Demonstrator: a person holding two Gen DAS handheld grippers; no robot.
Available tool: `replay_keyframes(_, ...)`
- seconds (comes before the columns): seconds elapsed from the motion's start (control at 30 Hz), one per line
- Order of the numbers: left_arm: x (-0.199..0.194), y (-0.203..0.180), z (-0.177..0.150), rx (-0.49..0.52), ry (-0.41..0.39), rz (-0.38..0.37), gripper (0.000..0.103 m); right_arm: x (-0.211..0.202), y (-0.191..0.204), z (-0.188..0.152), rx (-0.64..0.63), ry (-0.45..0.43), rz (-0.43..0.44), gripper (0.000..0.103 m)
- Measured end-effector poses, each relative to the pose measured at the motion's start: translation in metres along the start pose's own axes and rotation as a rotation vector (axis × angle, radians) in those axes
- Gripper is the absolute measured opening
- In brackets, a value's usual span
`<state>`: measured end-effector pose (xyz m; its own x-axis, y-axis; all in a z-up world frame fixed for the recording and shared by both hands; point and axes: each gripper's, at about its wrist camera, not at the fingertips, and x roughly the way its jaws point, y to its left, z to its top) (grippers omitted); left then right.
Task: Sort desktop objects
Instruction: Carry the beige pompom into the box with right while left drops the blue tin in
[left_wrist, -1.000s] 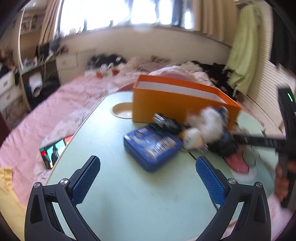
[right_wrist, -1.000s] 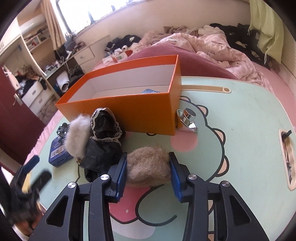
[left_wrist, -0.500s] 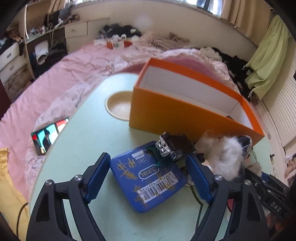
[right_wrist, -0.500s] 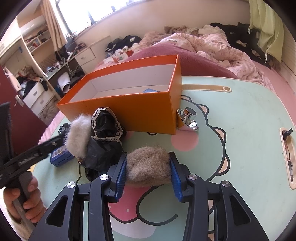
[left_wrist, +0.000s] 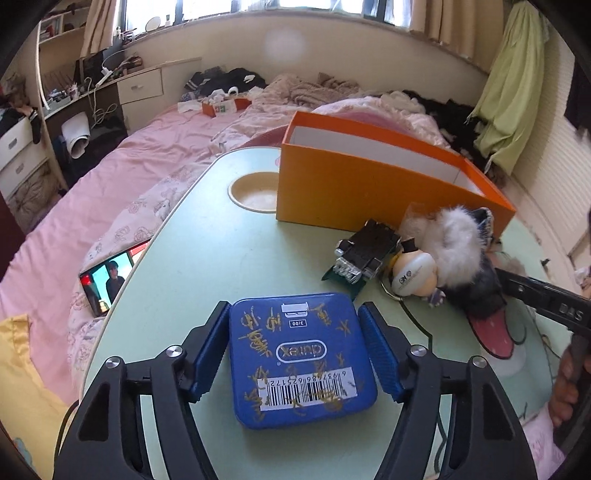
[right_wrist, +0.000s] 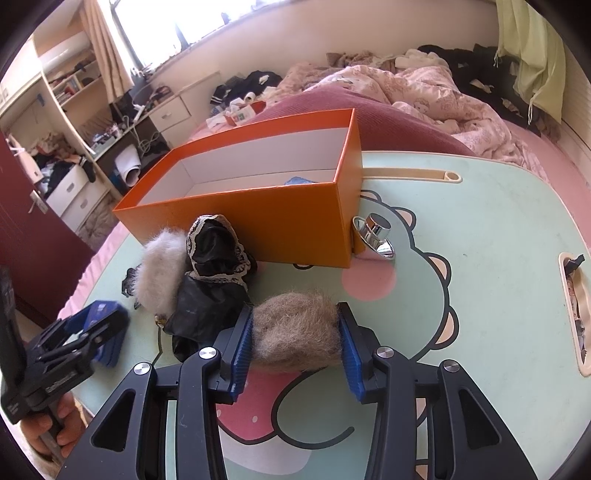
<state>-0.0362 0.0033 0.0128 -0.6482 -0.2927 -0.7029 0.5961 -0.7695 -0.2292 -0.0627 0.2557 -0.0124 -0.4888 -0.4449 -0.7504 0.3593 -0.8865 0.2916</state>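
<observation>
Blue tin (left_wrist: 300, 360) with gold scribbles and a barcode sticker sits flat on the mint-green table (left_wrist: 207, 258), right between the pads of the left gripper (left_wrist: 293, 349). Its jaws have just been closing in and both pads now look to be against the tin's sides, though I can't tell how firmly they press.

From the tin, at about 1 o'clock, there's a little black and silver toy car (left_wrist: 364, 253), and further toward 2 o'clock a round white keychain figure (left_wrist: 412, 271) next to a white fur pompom (left_wrist: 458, 245). The orange box (left_wrist: 354, 188) stands open at 12 o'clock, with a round cup recess (left_wrist: 253, 192) in the table at its left.

In the right wrist view, the right gripper (right_wrist: 295, 336) is clamped on a brown fluffy ball (right_wrist: 295, 330) resting on the table's cartoon print. A black lace-trimmed cloth (right_wrist: 214, 273) lies at 10 o'clock from it, and a chrome knob (right_wrist: 375, 232) at 1 o'clock touches the box's corner.
</observation>
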Motion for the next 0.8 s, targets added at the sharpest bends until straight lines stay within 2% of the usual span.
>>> replay_keyframes(0.1,-0.013,0.020,-0.006,-0.031,-0.070,-0.110,0.069,-0.005,-0.001,0.000,0.004,-0.021,0.005,0.041)
replay_keyframes(0.23,-0.026,0.040,-0.009,-0.080,-0.128,-0.205,0.069,-0.018,0.002,-0.001,-0.006,-0.071,0.025,0.041)
replay_keyframes(0.37,-0.038,0.050,-0.006,-0.094,-0.180,-0.225,0.068,-0.035,0.012,0.000,-0.052,-0.141,0.047,0.041)
replay_keyframes(0.53,-0.046,0.042,0.010,-0.096,-0.207,-0.222,0.067,-0.052,0.025,0.013,-0.084,-0.193,0.094,0.041)
replay_keyframes(0.63,-0.046,0.029,0.028,-0.085,-0.232,-0.225,0.067,-0.059,0.033,0.033,-0.103,-0.215,0.109,0.041)
replay_keyframes(0.7,-0.045,0.015,0.049,-0.078,-0.258,-0.248,0.067,-0.059,0.039,0.045,-0.123,-0.233,0.097,0.041)
replay_keyframes(0.8,-0.039,-0.007,0.079,-0.054,-0.280,-0.236,0.067,-0.051,0.046,0.072,-0.142,-0.247,0.073,0.041)
